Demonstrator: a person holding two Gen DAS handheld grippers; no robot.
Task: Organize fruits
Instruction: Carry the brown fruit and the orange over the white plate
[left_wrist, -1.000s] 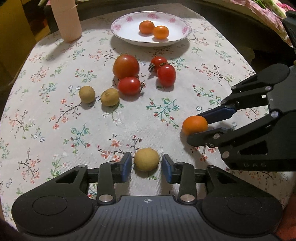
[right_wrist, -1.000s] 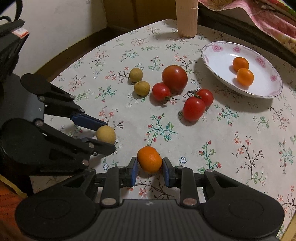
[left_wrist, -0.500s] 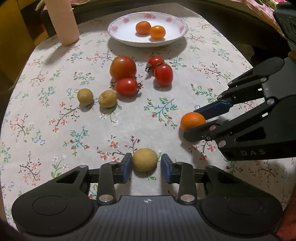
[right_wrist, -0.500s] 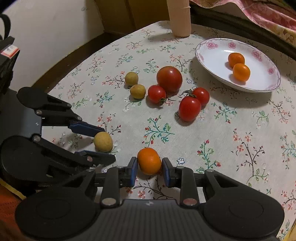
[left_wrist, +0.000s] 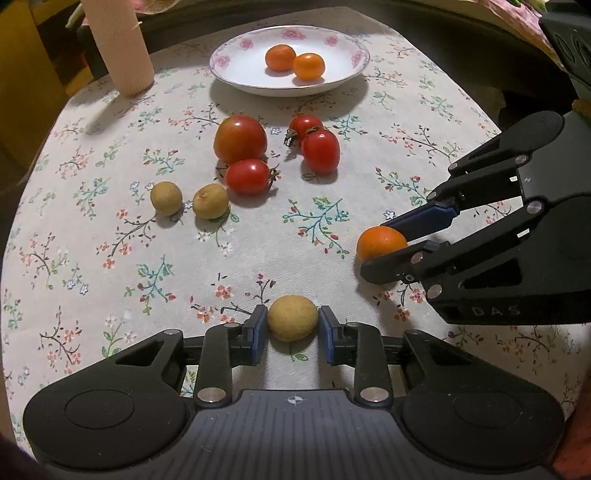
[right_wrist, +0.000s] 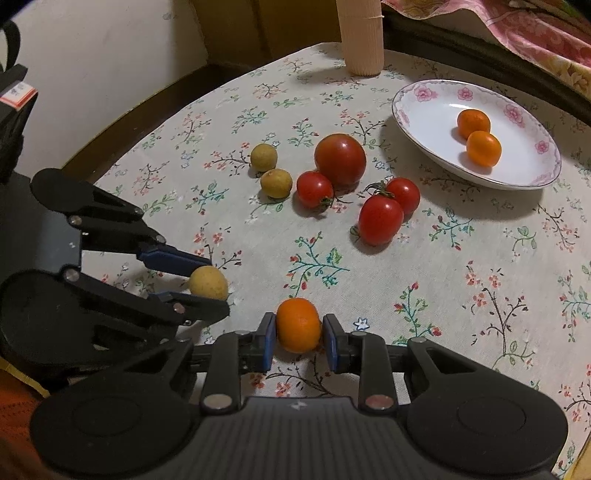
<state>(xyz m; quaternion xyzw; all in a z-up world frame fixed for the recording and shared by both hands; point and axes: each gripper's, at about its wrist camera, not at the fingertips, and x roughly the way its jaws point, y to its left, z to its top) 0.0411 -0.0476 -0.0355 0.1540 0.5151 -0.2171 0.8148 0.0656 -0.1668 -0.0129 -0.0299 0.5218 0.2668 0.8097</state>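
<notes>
My left gripper is shut on a tan longan and holds it just above the floral tablecloth. My right gripper is shut on a small orange. Each gripper shows in the other's view: the right one with its orange, the left one with its longan. A white flowered plate at the far side holds two small oranges. It also shows in the right wrist view.
Several red tomatoes lie in the table's middle, with two more longans to their left. A pink ribbed cup stands at the far left. The round table's edge curves close on both sides.
Both grippers have closed tighter on their fruits and lifted them a little. The views have risen and pulled back slightly. The other fruits have not moved.
</notes>
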